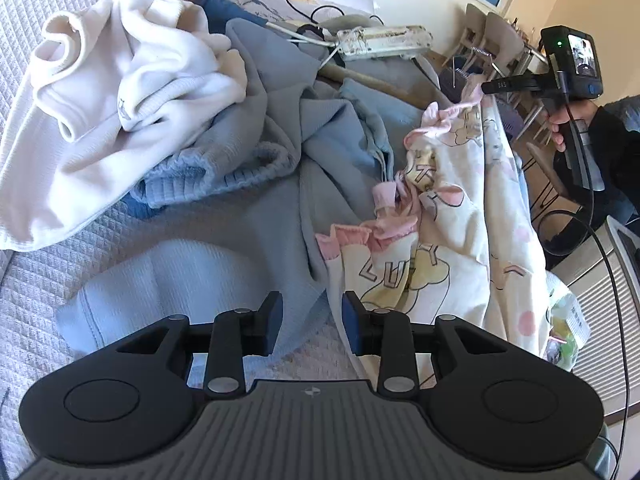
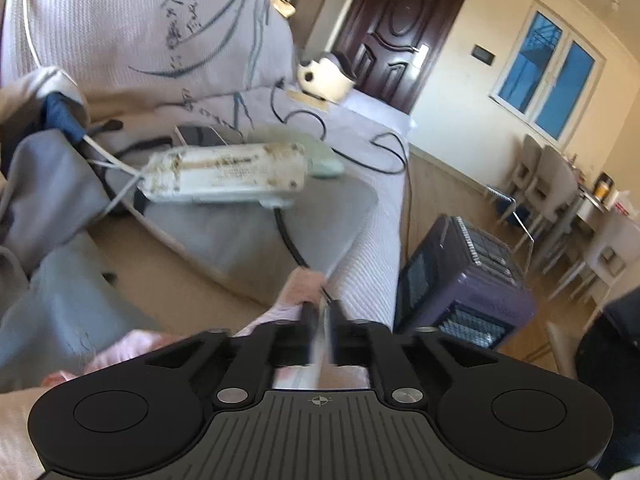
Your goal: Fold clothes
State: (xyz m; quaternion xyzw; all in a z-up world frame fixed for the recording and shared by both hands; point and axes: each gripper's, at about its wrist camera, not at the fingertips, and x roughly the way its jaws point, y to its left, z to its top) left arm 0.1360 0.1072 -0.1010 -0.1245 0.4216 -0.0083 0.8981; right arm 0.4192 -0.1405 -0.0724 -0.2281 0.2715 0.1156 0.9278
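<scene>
On the quilted sofa cover (image 1: pixel 36 320) lie the clothes in a loose heap, none folded flat as far as can be seen: a cream sweatshirt (image 1: pixel 132 92) crumpled at the back left, a grey-blue knit garment (image 1: pixel 248 184) spread and wrinkled through the middle, with its ribbed cuff turned up. Beside them hangs a printed child's garment (image 1: pixel 472 216), cream with pink trim and cartoon figures, lifted by its upper edge and draping down to the sofa. Right gripper (image 2: pixel 320 320) pressed together on a thin pink edge of this garment, cloth passing between the fingers (image 2: pixel 308 328); seen also from the left wrist view as a dark tip (image 1: pixel 492 87) at the top of the hanging cloth, held by a hand (image 1: pixel 564 120). Left gripper (image 1: pixel 310 322) spread apart, holding nothing, low above the sofa just beside the lower hem of the printed garment. Judged from this, the step in hand seems to be lifting and opening out the printed garment, so that it can be laid flat. Next move probably calls for a second hold on an opposite corner or hem, close to the left gripper, and then tension between both grips to remove the wrinkles. Behind the heap a white power strip (image 2: pixel 224 178) with cables, better kept clear of the cloth
</scene>
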